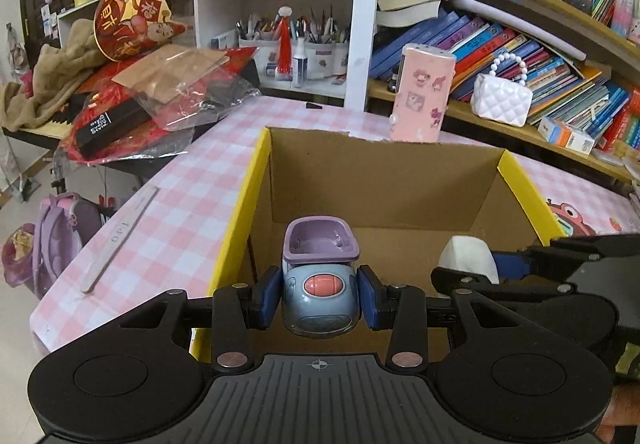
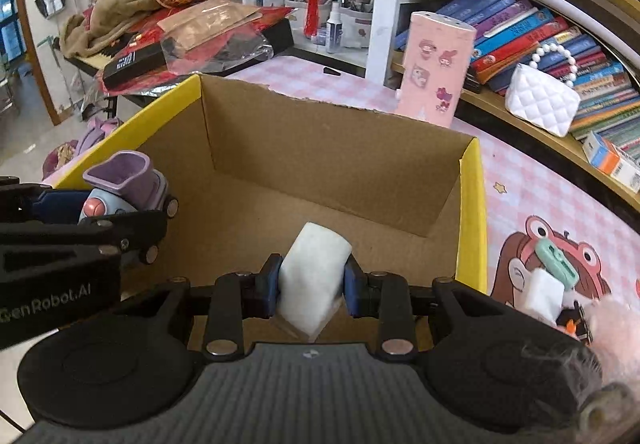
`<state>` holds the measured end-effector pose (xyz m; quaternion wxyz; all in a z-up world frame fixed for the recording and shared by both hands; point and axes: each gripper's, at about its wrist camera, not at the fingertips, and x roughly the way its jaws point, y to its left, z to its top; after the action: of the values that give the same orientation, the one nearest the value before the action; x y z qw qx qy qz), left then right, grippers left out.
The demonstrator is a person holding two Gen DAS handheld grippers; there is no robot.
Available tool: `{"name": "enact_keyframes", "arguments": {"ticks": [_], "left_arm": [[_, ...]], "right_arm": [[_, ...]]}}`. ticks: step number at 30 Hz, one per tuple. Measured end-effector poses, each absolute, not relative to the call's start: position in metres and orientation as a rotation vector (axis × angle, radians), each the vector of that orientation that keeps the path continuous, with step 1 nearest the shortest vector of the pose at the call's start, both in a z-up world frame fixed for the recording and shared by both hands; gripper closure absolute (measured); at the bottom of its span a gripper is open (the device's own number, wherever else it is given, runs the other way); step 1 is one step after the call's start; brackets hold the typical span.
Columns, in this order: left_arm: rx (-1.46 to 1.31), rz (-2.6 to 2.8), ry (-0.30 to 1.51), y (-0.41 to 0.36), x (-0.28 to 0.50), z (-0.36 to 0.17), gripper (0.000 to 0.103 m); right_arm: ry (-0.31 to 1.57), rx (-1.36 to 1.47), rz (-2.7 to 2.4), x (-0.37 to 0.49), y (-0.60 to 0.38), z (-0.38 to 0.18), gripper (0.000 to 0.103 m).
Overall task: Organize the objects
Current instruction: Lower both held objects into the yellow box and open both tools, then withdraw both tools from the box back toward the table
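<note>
Right now I have both grippers over the open cardboard box (image 1: 384, 180), the one with yellow outer walls that sits on the pink checked tablecloth (image 1: 172, 212).

My left gripper (image 1: 319, 298) is clamped on a small toy car (image 1: 319, 284): the blue pads press its grey-blue body from both sides. Its long axis runs away from the camera, toward the far wall of the box. The purple tub on top opens upward and away, and the end with the pink oval faces me. From the right wrist view the same toy (image 2: 124, 188) is seen side-on at the left edge, with little black wheels beneath it, hanging just inside the box's left wall.

My right gripper (image 2: 311, 286) is closed tight on a white block (image 2: 314, 276). The block is tilted, its long axis leaning up and to the right, its rounded upper end pointing toward the box's far right corner. Its lower corner drops behind the gripper body, so I cannot see how far it extends. In the left wrist view only the block's white top (image 1: 468, 256) clears the other gripper's black frame.

The near part of the box floor is blocked by both gripper bodies. A tall pink case (image 1: 422, 96) with cartoon stickers stands behind the box. At the lower right of the right wrist view, something pink and fuzzy is blurred beyond telling.
</note>
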<state>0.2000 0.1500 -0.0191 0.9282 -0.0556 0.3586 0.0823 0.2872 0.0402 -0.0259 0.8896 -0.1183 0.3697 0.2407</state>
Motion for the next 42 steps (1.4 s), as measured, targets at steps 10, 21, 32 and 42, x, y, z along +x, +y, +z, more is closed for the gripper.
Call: {"name": "enact_keyframes", "arguments": {"ticks": [10,21,32,42], "left_arm": [[-0.114,0.159,0.711,0.156,0.201,-0.014,0.061],[-0.139,0.16,0.576,0.166,0.151,0.021,0.036],[-0.168,0.201,0.582,0.182,0.088,0.016,0.023],[-0.166,0.218,0.63,0.187,0.04,0.004,0.021]], "right_arm": [[0.756,-0.224,0.459,0.29,0.042,-0.021,0.061],[0.599,-0.135,0.374,0.24,0.034,0.024,0.052],[0.554,-0.13,0.313,0.158,0.026,0.031,0.048],[0.637,-0.125,0.265,0.101,0.034,0.011,0.046]]}}
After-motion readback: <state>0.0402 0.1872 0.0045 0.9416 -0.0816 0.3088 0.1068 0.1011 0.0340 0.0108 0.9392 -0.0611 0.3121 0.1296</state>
